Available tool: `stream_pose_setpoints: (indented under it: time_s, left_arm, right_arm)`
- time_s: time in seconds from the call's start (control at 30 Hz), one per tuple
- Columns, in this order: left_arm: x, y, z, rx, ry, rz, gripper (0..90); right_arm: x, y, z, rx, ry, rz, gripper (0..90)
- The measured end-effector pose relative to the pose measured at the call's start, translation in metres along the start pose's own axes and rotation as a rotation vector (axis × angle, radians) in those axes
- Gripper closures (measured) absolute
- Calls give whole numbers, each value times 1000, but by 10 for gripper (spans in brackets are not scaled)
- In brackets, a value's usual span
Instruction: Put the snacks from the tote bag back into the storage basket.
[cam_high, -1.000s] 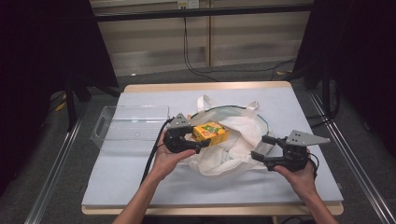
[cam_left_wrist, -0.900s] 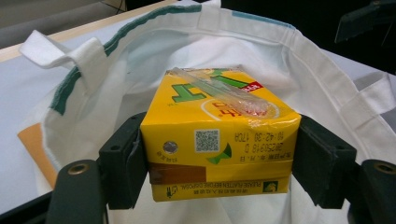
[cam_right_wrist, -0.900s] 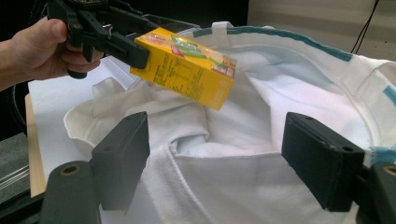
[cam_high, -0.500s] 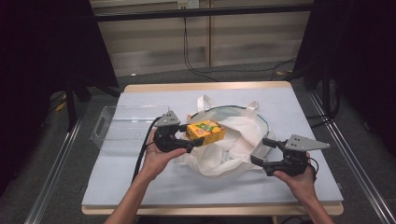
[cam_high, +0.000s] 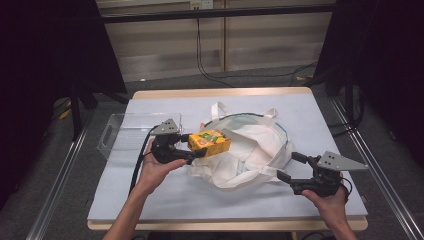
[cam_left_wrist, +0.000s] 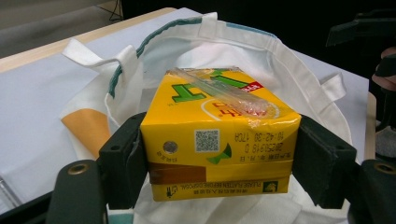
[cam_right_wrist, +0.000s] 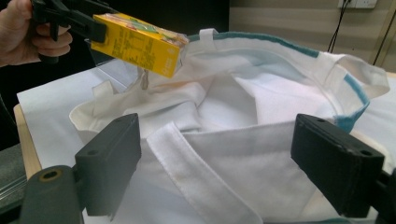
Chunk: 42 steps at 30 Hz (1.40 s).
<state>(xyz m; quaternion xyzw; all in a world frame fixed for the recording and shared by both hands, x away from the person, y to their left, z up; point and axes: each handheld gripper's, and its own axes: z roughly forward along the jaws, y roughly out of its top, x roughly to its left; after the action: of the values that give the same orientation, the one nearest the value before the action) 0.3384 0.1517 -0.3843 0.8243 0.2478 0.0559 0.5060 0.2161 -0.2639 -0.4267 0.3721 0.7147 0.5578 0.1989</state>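
Left gripper view shows the left hand-held gripper (cam_left_wrist: 219, 172) squeezing a yellow juice box (cam_left_wrist: 217, 135) between its two black jaws, one jaw on each side of the box. A clear straw (cam_left_wrist: 224, 91) is stuck on top of the box. In the high view, the left hand-held gripper (cam_high: 192, 149) holds the juice box (cam_high: 210, 142) up over the left edge of a white cloth bag (cam_high: 250, 150). The bag lies open on the table (cam_high: 150, 195). The right hand-held gripper (cam_high: 290, 167) is just at the bag's right edge. Its jaws have just been opening and stand wide, with the bag's cloth (cam_right_wrist: 243, 154) between them, not pinched. A clear plastic box (cam_high: 127, 132) sits to the left.
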Motion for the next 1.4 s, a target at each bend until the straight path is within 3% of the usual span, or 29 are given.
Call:
stream_pose_setpoints:
  time_s: [0.17, 0.37, 0.63, 0.8, 0.87, 1.13, 1.3, 1.4]
  left_arm:
    - [9, 0, -13, -1, 11, -20, 274]
    - [17, 4, -29, -12, 25, -39, 274]
    - [21, 11, -50, -38, 23, -48, 274]
    - [26, 14, -65, -33, 39, -68, 275]
    - [29, 15, -70, -47, 43, -94, 274]
    - [38, 14, -73, 23, 104, -148, 274]
    - [44, 14, -82, 12, 135, -180, 274]
    - [48, 13, -83, 30, 147, -194, 274]
  right_arm:
    - [0, -4, 2, 18, -8, 6, 157]
    - [4, -7, 6, 37, 5, -28, 156]
    - [0, -8, 4, 18, 5, -6, 152]
    - [1, -7, 4, 20, 7, -7, 152]
    - [1, -7, 5, 20, 6, -8, 152]
    - [-1, -6, 4, 19, 2, -14, 157]
    - [-2, -7, 4, 17, 4, -15, 157]
    - [-1, -6, 5, 20, 4, -18, 157]
